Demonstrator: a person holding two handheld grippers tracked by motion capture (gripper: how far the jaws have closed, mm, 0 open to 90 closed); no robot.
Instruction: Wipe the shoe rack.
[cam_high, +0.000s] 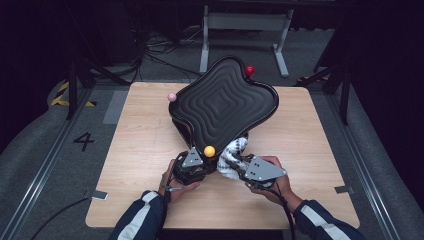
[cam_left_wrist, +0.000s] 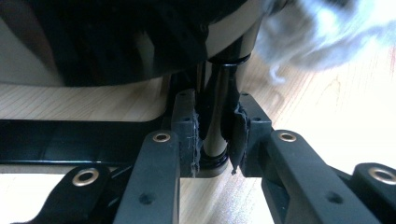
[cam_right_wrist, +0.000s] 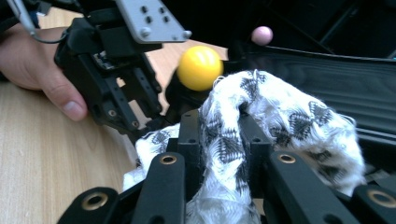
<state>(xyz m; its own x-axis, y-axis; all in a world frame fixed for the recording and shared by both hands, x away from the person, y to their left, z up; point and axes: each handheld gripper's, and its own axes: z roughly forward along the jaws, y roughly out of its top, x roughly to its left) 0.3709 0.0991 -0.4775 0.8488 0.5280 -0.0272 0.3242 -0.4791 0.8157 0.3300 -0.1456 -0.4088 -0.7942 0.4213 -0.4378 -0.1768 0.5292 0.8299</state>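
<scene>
A black ribbed tray (cam_high: 222, 105) with wavy edges stands tilted over the table, with a yellow ball (cam_high: 209, 151), a pink ball (cam_high: 172, 97) and a red ball (cam_high: 249, 70) at its corners. My left gripper (cam_high: 192, 162) is shut on a glossy black post (cam_left_wrist: 215, 126) under the tray's near corner, just below the yellow ball (cam_right_wrist: 200, 67). My right gripper (cam_high: 240, 162) is shut on a white cloth (cam_right_wrist: 280, 121) with a black pattern. The cloth (cam_high: 230, 155) lies bunched against the tray's near edge, right beside the left gripper (cam_right_wrist: 116, 93).
The light wooden table (cam_high: 140, 150) has bare surface to the left and right of the tray. A grey metal stand (cam_high: 245, 30) and cables lie on the floor beyond the far edge. The person's hand (cam_right_wrist: 42, 70) wraps the left gripper.
</scene>
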